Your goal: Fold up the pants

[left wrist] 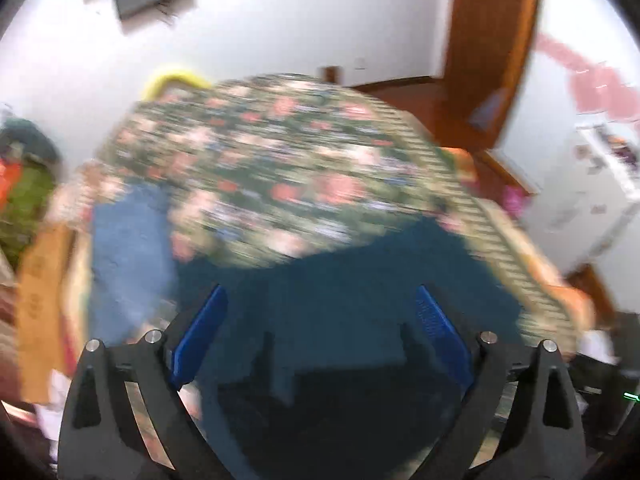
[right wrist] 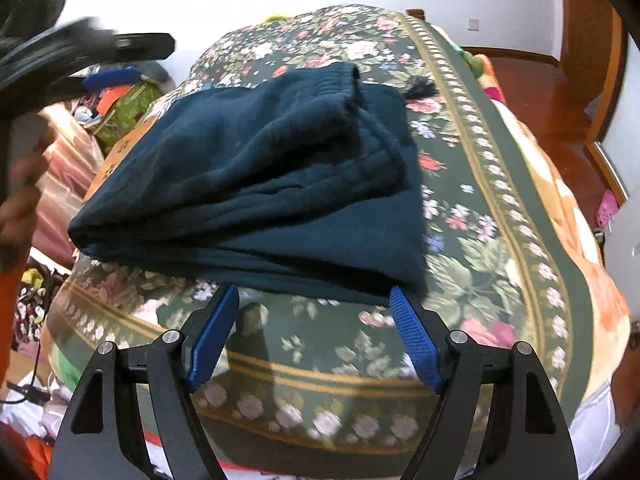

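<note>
**Folded pants on bed: risks and view differences**

Item: dark teal pants (right wrist: 256,176), lying in a thick folded bundle on the flowered bedspread (right wrist: 480,264), filling the middle of the right wrist view from 9 to 1 o'clock, waistband at 12.

Right claw (right wrist: 314,300): jaws standing wide apart, released, holding nothing, tips just beside the bundle's near edge.

Left claw (left wrist: 320,300): jaws likewise spread and empty, hovering over dark cloth; it is showing in the right view as a dark blur at 10 o'clock.

Risks, as judged: the top layers are sitting loose and rumpled, so a nudge from either claw is likely dragging them askew; the bundle's left end is lying near the bed edge at 9 o'clock and could be slipping off.

View differences: the right view is giving the whole bundle sharply; the left view is smeared, yet is showing a lighter blue cloth (left wrist: 128,248) at 9 o'clock and a wooden door (left wrist: 492,40) at 1 o'clock.
</note>
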`<action>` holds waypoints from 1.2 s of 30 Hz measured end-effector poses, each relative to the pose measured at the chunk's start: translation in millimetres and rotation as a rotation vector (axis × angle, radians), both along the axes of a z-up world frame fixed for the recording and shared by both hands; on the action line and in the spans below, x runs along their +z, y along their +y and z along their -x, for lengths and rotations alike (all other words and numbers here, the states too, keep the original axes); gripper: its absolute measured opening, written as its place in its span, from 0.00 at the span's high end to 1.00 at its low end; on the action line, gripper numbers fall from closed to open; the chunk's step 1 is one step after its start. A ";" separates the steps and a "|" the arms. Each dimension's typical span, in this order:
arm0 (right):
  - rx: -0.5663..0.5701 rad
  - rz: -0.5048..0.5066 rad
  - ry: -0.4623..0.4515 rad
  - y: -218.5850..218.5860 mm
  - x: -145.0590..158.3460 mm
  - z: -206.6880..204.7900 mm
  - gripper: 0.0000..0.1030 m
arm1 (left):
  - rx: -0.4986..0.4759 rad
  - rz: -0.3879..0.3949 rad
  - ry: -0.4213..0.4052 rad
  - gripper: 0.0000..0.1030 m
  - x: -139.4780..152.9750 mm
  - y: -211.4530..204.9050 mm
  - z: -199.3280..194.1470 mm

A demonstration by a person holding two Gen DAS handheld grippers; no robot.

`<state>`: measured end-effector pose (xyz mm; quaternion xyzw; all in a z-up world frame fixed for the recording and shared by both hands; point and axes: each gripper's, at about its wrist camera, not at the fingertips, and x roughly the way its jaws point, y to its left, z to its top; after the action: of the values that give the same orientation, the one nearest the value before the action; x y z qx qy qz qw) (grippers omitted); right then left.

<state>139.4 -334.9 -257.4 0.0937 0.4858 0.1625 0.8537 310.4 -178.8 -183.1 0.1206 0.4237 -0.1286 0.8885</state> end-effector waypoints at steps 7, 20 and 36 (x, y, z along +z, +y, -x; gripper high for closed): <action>0.071 0.084 0.003 27.5 -4.3 -13.8 0.23 | 0.098 -0.223 0.115 0.07 -67.4 60.6 -95.9; 0.128 0.159 -0.013 41.3 2.8 -97.8 0.23 | 0.025 -0.219 0.209 0.00 -121.9 150.5 -103.2; 0.098 0.174 -0.046 44.2 20.8 -105.5 0.25 | 0.254 -0.134 0.237 0.01 -108.9 199.7 -0.8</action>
<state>244.9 -290.7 -236.6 -0.0084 0.4823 0.1633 0.8606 311.1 20.9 -292.0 0.1088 0.5450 -0.0002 0.8313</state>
